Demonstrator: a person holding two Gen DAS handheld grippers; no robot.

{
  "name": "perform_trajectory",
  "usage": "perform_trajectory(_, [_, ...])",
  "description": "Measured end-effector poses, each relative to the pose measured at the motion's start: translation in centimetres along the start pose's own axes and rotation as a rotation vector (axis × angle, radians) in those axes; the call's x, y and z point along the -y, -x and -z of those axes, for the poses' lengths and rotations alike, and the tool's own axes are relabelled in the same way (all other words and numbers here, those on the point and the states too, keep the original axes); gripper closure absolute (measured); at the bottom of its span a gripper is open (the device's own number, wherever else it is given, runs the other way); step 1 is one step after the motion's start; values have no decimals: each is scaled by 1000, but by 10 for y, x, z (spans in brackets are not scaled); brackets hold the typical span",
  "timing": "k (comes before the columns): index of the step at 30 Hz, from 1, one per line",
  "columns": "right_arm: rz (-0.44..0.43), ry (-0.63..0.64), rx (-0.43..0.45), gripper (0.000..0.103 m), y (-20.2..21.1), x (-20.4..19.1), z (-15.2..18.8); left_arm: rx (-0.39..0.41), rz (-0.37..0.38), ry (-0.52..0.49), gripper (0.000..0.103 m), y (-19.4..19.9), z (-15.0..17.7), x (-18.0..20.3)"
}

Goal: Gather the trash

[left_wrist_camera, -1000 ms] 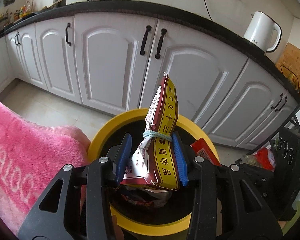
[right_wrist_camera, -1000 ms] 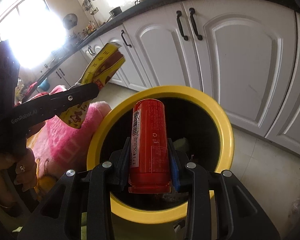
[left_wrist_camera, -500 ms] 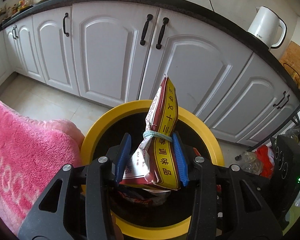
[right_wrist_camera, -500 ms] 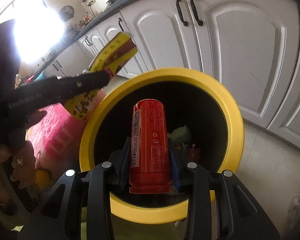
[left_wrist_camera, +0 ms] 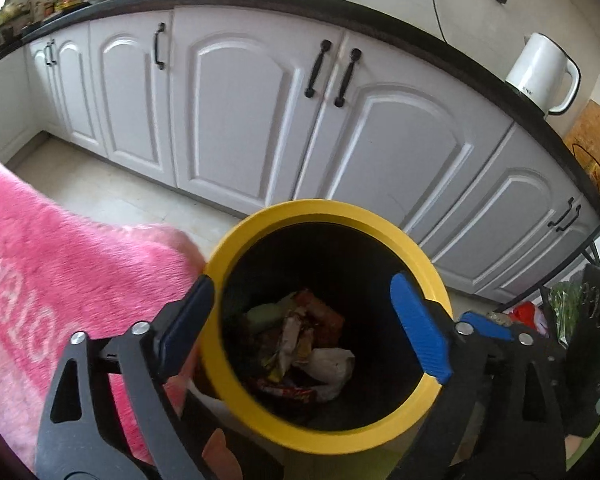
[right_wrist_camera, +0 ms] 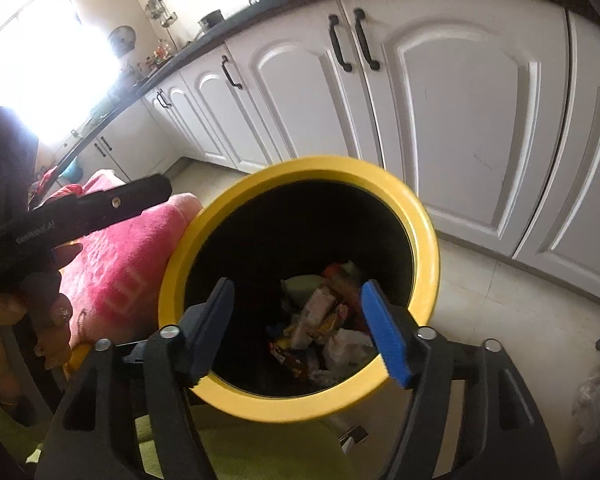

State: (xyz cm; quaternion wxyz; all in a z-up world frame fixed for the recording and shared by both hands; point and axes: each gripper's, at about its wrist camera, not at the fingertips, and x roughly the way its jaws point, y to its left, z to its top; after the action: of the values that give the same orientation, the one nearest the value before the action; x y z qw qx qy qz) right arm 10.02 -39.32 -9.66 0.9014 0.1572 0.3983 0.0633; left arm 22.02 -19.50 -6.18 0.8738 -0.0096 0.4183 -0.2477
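Note:
A round bin with a yellow rim (left_wrist_camera: pixel 320 210) (right_wrist_camera: pixel 424 236) stands on the kitchen floor below both grippers. Crumpled wrappers and packets (left_wrist_camera: pixel 300 344) (right_wrist_camera: pixel 324 324) lie piled at its dark bottom. My left gripper (left_wrist_camera: pixel 300 324) hangs over the bin mouth, its jaws opening wide with nothing between them. My right gripper (right_wrist_camera: pixel 300 328) is also above the opening, jaws opening and empty. The left gripper's black body (right_wrist_camera: pixel 92 212) shows at the left of the right wrist view, held by a hand (right_wrist_camera: pixel 24 320).
White cabinet doors (left_wrist_camera: pixel 240 120) (right_wrist_camera: pixel 460 120) under a black counter run behind the bin. A pink fluffy towel (left_wrist_camera: pixel 60 280) (right_wrist_camera: pixel 124 264) lies left of the bin. A white kettle (left_wrist_camera: pixel 540 76) stands on the counter. A black stand and bags (left_wrist_camera: pixel 572 320) sit right.
Both grippers have opened. The red-and-yellow seasoning packet left the left gripper and the red can left the right gripper; both are gone from between the jaws.

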Motion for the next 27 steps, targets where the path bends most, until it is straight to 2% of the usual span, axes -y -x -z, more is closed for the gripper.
perform_trajectory(4, [20, 45, 27, 18, 11, -17, -6, 24, -28, 23, 11, 23, 2, -15])
perform_trajectory(8, [39, 76, 45, 8, 18, -35, -8, 57, -69, 50, 11, 48, 6, -28])
perform_trajectory(16, [86, 122, 118, 7, 35, -72, -7, 134, -160, 108, 11, 100, 23, -52])
perform_trajectory(27, [66, 290, 331, 6, 66, -130, 6, 248, -235, 119, 11, 167, 61, -65])
